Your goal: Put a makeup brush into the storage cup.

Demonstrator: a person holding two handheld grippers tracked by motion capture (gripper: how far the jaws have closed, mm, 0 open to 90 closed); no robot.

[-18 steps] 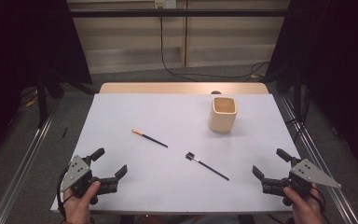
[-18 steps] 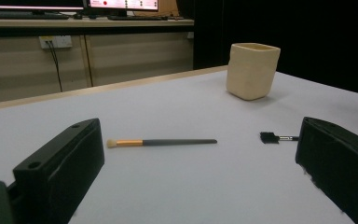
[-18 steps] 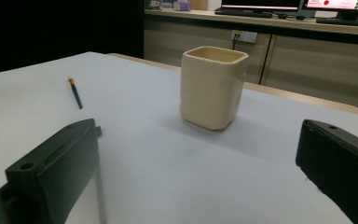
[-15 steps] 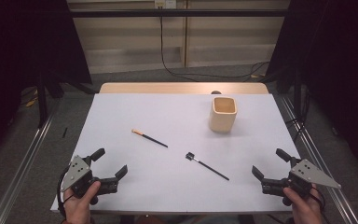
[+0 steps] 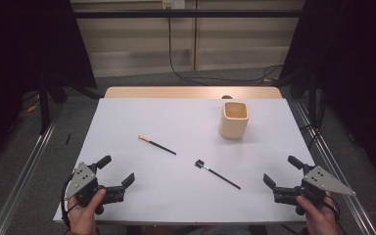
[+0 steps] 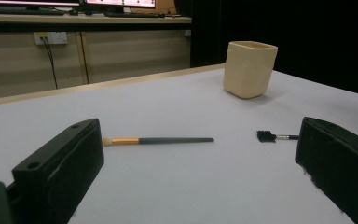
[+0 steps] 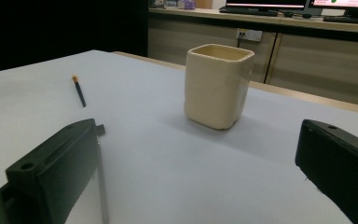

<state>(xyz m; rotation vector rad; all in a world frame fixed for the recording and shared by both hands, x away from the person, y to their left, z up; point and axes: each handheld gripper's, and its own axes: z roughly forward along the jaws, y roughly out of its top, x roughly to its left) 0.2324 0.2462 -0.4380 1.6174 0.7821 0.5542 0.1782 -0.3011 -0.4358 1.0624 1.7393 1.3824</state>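
One cream, square-mouthed ceramic cup (image 5: 234, 120) stands upright on the white tabletop (image 5: 186, 122), toward the far right of it, well apart from everything else. We count two thin brushes lying flat nearer the middle. The first is a slim black-handled brush with an orange band and a pale tip (image 5: 157, 145), left of centre. The second is a slim black-handled brush with a short dark flat head (image 5: 217, 174), just right of centre and closer to us. The two brushes lie apart from each other, neither touching the cup.

We hold two tongs, one in each hand, both at the near edge of the tabletop. The left tongs (image 5: 113, 171) sit at the near left corner with their jaws spread wide and nothing between them; in the left gripper view the orange-banded brush (image 6: 158, 140) and the dark head of the other brush (image 6: 265, 136) lie on the tabletop beyond the gap, with the cup (image 6: 250, 68) farther off to the right. The right tongs (image 5: 281, 171) sit at the near right corner, jaws likewise spread wide and pinching nothing; in the right gripper view the cup (image 7: 218, 85) stands ahead between the jaws, well beyond them.

We can read no brand, label or writing on the cup or the brushes.
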